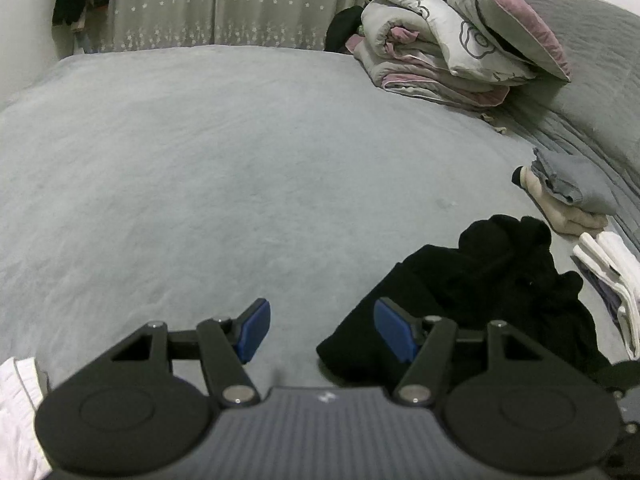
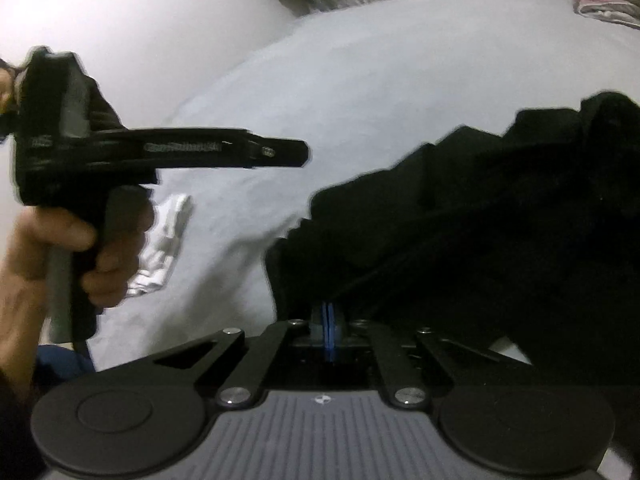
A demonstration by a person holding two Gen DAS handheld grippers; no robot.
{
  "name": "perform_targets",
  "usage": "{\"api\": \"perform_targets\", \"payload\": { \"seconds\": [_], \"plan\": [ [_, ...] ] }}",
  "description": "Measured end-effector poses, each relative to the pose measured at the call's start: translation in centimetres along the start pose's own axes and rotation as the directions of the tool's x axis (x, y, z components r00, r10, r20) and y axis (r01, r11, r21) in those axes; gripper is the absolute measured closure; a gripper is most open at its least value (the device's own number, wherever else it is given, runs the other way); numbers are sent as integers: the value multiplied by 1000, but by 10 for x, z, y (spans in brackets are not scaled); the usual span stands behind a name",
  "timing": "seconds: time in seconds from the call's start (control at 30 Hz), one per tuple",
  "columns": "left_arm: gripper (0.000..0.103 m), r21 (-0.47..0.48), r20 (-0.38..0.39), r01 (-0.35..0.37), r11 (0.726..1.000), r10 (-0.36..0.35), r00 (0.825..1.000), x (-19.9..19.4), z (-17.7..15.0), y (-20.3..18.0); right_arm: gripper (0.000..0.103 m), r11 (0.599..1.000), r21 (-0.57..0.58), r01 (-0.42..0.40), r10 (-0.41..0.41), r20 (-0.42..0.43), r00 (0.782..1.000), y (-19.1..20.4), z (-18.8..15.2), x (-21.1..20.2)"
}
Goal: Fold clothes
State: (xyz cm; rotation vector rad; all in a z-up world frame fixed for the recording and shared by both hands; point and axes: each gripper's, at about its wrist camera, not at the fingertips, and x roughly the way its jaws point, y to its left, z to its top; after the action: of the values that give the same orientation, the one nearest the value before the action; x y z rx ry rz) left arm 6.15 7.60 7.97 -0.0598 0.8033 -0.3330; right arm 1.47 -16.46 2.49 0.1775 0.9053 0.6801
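Observation:
A crumpled black garment [image 1: 492, 284] lies on the grey bed [image 1: 224, 168] at the lower right of the left wrist view. My left gripper [image 1: 322, 330] hovers open beside the garment's near edge, blue pads apart, nothing between them. In the right wrist view the same black garment [image 2: 480, 216] fills the right half. My right gripper [image 2: 329, 326] is shut, its blue pads pressed together on the garment's lower edge. The left gripper's body [image 2: 160, 152] shows from the side there, held by a hand [image 2: 60, 248].
Folded grey and cream clothes [image 1: 568, 196] and a folded white piece [image 1: 612, 280] lie at the bed's right side. A rolled duvet with pillows [image 1: 452, 40] sits at the far right. White cloth [image 1: 16, 408] lies at the near left. Curtains [image 1: 224, 0] hang behind the bed.

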Motion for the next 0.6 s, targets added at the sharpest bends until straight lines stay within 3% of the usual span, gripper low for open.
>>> {"api": "perform_targets", "payload": {
  "seconds": [0.1, 0.17, 0.23, 0.4, 0.6],
  "plan": [
    [43, -9, 1, 5, 1000, -5, 1000, -1, 1, 2, 97, 999, 39, 5, -6, 30, 1000, 2, -12, -11],
    [43, -24, 7, 12, 1000, -12, 1000, -3, 1, 4, 89, 996, 79, 50, -54, 52, 997, 3, -23, -14],
    [43, -39, 12, 19, 999, -18, 1000, -5, 2, 6, 56, 988, 119, 94, -103, 72, 992, 3, -34, -16],
    [43, -78, 16, 19, 997, -17, 1000, -7, 2, 12, 54, 936, 346, 64, -116, 132, 984, -6, -54, -19],
    [43, -123, 16, 22, 992, -21, 1000, -7, 1, 18, 54, 806, 591, -6, -140, 201, 970, -15, -77, -23]
  ]
}}
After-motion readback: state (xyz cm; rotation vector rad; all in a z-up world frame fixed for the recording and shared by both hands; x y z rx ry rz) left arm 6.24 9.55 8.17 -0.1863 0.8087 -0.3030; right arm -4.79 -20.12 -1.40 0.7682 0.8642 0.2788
